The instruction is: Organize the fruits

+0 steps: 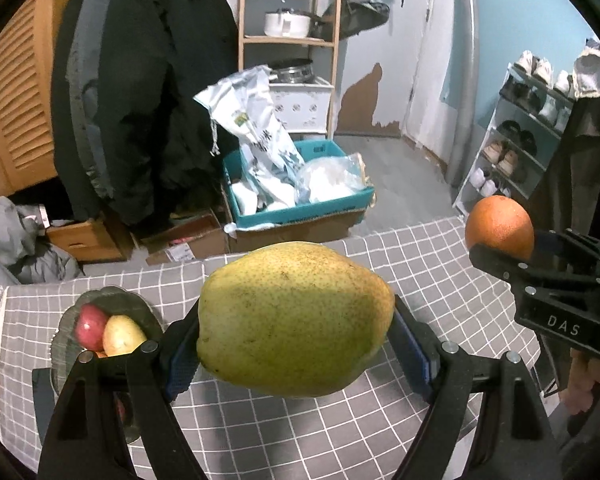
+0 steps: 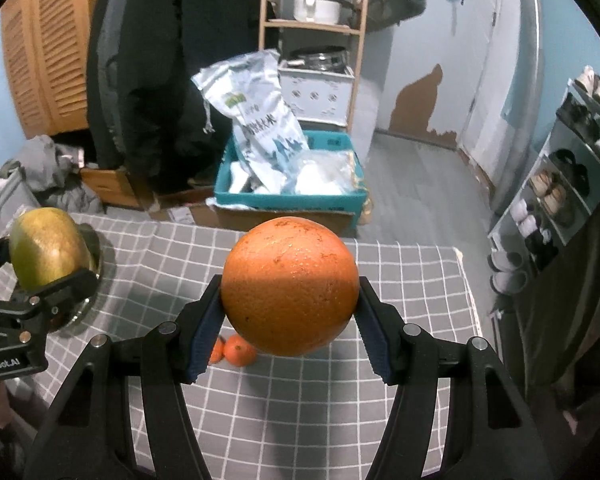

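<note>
The checked tablecloth [image 2: 300, 408] lies bare at six o'clock beneath the right gripper [image 2: 290, 320], whose jaws are filled by the orange [image 2: 290, 286]; two small oranges [image 2: 236, 350] sit on the cloth at seven o'clock; the left gripper [image 1: 296, 344], jaws filled by the pear [image 1: 296, 318], has the plate [image 1: 66, 320] of fruit at nine o'clock; bare cloth lies between the grippers; the teal crate [image 1: 300, 210] stands beyond the table edge at twelve.

Dim room, overhead light, fisheye-warped edges, slight blur.
</note>
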Demonstrator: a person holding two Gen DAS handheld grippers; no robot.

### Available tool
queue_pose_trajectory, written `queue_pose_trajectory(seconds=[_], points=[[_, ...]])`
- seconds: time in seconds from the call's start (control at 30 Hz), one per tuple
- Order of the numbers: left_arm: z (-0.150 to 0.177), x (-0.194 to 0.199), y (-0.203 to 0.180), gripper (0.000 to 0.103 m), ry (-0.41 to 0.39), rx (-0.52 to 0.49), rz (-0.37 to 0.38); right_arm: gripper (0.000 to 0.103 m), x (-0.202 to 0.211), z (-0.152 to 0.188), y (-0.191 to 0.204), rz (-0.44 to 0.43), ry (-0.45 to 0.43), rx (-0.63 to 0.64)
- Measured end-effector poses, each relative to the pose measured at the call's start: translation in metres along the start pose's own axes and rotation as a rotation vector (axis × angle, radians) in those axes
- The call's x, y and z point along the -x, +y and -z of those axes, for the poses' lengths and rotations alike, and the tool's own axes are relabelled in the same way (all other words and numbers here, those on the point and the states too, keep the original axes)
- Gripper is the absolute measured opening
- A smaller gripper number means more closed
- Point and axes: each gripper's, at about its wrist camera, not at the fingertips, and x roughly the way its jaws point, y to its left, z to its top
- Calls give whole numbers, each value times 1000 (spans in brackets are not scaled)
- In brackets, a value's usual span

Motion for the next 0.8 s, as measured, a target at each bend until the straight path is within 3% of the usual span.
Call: queue_pose_trajectory(seconds=[0.8], points=[[6,43,70,85,-73,99,-75,63,12,-28,78,-102,-53,71]])
